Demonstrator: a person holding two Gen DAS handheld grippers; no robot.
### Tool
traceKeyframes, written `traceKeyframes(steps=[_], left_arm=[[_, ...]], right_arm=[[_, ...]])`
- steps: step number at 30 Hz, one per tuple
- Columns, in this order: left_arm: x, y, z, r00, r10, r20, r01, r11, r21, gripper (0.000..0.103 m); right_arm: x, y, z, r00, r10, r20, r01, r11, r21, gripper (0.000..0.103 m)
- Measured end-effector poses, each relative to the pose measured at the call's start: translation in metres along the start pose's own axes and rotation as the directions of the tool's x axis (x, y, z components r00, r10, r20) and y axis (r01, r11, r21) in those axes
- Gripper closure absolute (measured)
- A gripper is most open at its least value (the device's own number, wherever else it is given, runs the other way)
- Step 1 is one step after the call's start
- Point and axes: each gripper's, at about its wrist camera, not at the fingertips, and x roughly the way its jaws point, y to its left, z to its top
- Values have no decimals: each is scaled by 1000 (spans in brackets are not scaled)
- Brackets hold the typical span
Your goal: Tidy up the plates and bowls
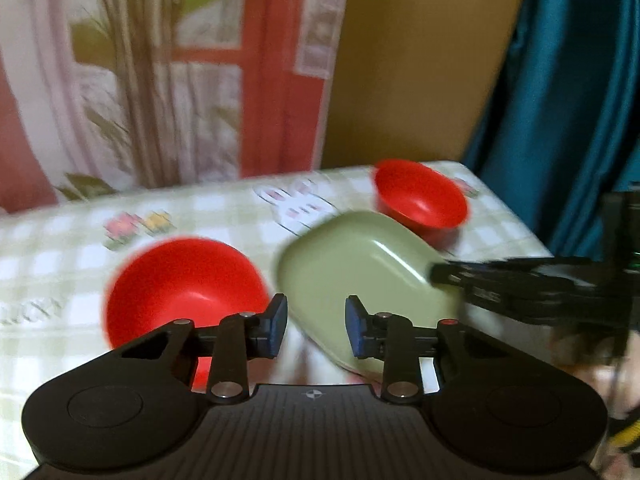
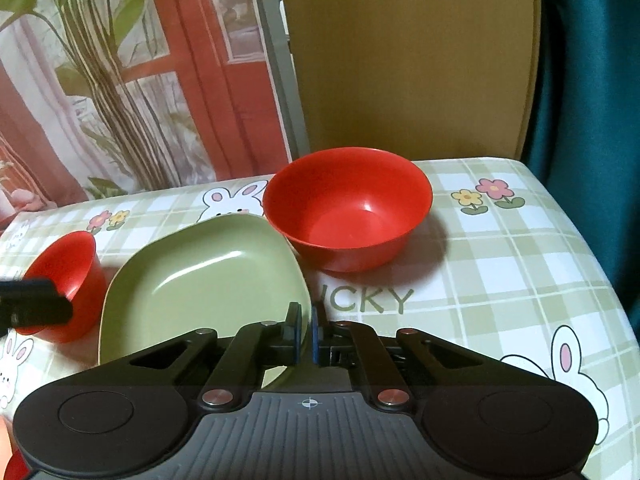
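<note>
green plate (image 2: 208,276): squarish, tilted, right rim pinched, lifted | red bowl (image 2: 347,216): upright, behind plate | second red bowl (image 2: 66,280): upright, left

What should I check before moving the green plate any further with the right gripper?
1. Right gripper shut on the green plate rim: ok.
2. Plate lifted free of the tablecloth: cannot tell; it is tilted.
3. Left gripper open and holding nothing: ok.
4. Big red bowl upright, empty: ok.
5. Small red bowl apart from the plate: ok.
6. Left view sharp enough to judge gaps: not ok, blurred.
</note>
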Motion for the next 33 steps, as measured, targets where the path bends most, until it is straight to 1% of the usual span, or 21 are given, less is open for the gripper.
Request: traceKeyframes(steps=[1, 3, 6, 9, 11, 12, 13, 15, 19, 23, 29, 33], left_arm=[[3, -1, -1, 1000, -11, -18, 11, 1000, -5, 69], [11, -1, -1, 998, 13, -54, -14, 1000, -15, 69], [21, 3, -2, 996, 41, -83, -44, 998, -40, 70], [32, 4, -1, 993, 52, -108, -57, 998, -39, 69], [37, 6, -2, 992, 49, -117, -54, 998, -43, 71], [39, 6, -1, 991, 45, -123, -51, 998, -48, 72], [41, 6, -1, 991, 45, -126, -52, 997, -50, 78], [45, 4, -1, 990, 50, -132, -57, 997, -48, 84], [49, 1, -2, 990, 73, -122, -78, 996, -38, 86], [49, 0, -2, 988, 91, -122, -95, 995, -30, 87], [36, -1, 0, 991, 88, -103, -91, 996, -22, 87], [20, -6, 0, 992, 102, -77, -102, 995, 2, 87]], right_arm=[[0, 0, -1, 1000, -1, 1, 1, 1000, 1, 99], [0, 1, 0, 1000, 0, 0, 0, 1000, -2, 99], [-1, 0, 0, 1000, 3, -1, -3, 1000, -1, 99], [-1, 1, 0, 1000, 4, -2, -4, 1000, -2, 98], [0, 1, 1, 1000, 7, -12, -7, 1000, -6, 98], [2, 1, 2, 1000, 14, -19, -14, 1000, -11, 97], [3, 0, 3, 999, 18, -27, -19, 1000, -13, 97], [6, 0, 3, 999, 25, -33, -25, 1000, -13, 97], [11, -1, 5, 999, 32, -34, -32, 999, -6, 96], [6, 0, 5, 999, 38, -32, -38, 999, 1, 98], [-9, -1, 7, 998, 49, -41, -48, 998, 44, 98], [-27, 2, 9, 998, 57, -26, -55, 996, 70, 98]])
